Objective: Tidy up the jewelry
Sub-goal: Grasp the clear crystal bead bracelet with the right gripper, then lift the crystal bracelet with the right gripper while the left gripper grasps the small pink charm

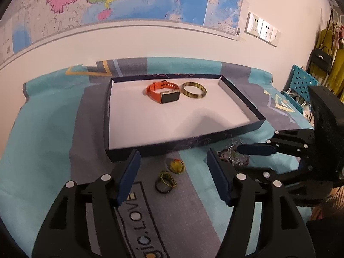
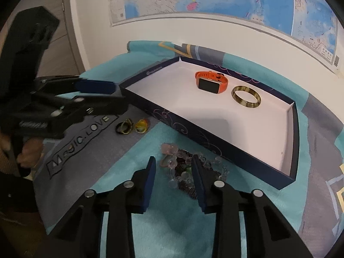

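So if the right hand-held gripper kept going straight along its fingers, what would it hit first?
Most likely the heap of beaded bracelets on the cloth: it lies directly ahead of the right hand-held gripper, partly between its open fingers. The tray is beyond. Depth is uncertain.

orange watch [image 1: 164,94] beside bangle [image 1: 194,89] in tray [image 1: 185,144]

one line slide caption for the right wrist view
Right tongs open over a bead pile beside the tray holding a watch and bangle.
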`<state>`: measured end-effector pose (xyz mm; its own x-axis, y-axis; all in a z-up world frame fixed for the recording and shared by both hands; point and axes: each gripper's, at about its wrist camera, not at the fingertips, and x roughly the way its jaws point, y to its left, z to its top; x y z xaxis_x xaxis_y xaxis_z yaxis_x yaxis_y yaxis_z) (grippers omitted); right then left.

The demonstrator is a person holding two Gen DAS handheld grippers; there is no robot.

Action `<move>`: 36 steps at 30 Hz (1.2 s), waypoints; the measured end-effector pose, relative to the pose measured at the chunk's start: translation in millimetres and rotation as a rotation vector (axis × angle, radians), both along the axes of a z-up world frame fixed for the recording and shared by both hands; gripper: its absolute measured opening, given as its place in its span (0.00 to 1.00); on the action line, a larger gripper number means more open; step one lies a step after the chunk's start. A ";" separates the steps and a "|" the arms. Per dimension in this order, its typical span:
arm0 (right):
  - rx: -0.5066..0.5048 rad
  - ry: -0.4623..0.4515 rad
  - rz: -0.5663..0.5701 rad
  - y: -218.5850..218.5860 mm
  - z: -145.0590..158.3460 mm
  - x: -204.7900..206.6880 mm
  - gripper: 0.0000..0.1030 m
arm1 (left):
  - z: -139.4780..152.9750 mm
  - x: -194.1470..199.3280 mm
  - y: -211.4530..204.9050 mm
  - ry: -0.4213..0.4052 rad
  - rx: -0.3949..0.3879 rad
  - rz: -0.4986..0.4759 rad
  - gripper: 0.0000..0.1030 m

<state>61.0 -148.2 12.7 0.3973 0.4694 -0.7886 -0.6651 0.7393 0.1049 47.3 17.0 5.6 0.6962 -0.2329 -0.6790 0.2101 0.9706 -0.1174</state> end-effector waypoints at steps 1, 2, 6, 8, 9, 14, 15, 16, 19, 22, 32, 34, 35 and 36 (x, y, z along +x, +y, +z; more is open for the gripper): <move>-0.003 0.001 -0.002 1.8 -2.2 1.8 0.24 | -1.1 -0.3 -0.3 0.003 -0.002 0.000 0.62; -0.009 -0.003 -0.006 3.0 -3.0 3.0 0.18 | -2.0 -1.2 -0.3 0.005 -0.006 0.001 0.62; 0.011 0.019 -0.023 -1.9 -0.6 7.2 0.08 | -2.4 -4.2 -0.2 0.006 -0.012 -0.002 0.64; 0.040 0.029 -0.036 -9.3 4.8 9.0 0.08 | -2.6 -5.0 0.9 0.005 -0.014 -0.002 0.64; 0.061 0.034 -0.046 -14.2 8.9 10.5 0.08 | -2.9 -5.1 1.5 0.005 -0.017 -0.001 0.64; 0.161 0.049 -0.089 -37.3 30.0 14.9 0.08 | -4.0 -5.8 2.0 0.008 -0.026 -0.008 0.64; 0.182 0.052 -0.099 -42.9 34.5 15.9 0.08 | -4.2 -6.6 1.6 0.009 -0.028 -0.012 0.64; 0.195 0.050 -0.105 -46.6 38.2 15.6 0.08 | -4.9 -7.7 0.5 0.009 -0.028 -0.019 0.64; 0.227 0.040 -0.126 -57.1 48.7 15.3 0.08 | -7.3 -10.6 -1.9 0.011 -0.024 -0.033 0.64; 0.250 0.021 -0.144 -66.8 59.2 12.6 0.08 | -10.5 -13.2 -3.3 0.016 -0.020 -0.045 0.64; 0.283 0.016 -0.104 -66.4 68.6 -4.8 0.08 | -23.9 -15.7 -0.3 0.053 -0.018 -0.048 0.64; 0.280 0.036 -0.087 -61.7 63.2 -7.2 0.08 | -25.5 -16.1 0.0 0.058 -0.019 -0.048 0.64; 0.277 0.047 -0.079 -58.9 59.7 -8.8 0.08 | -26.2 -16.1 -0.2 0.061 -0.017 -0.050 0.64; 0.276 0.055 -0.075 -57.3 57.7 -10.2 0.08 | -26.7 -16.1 -0.6 0.062 -0.012 -0.050 0.63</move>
<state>50.8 -205.6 70.4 0.3990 0.6403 -0.6564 -0.5977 0.7245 0.3433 31.2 16.4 -21.1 0.6403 -0.2744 -0.7174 0.2498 0.9576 -0.1433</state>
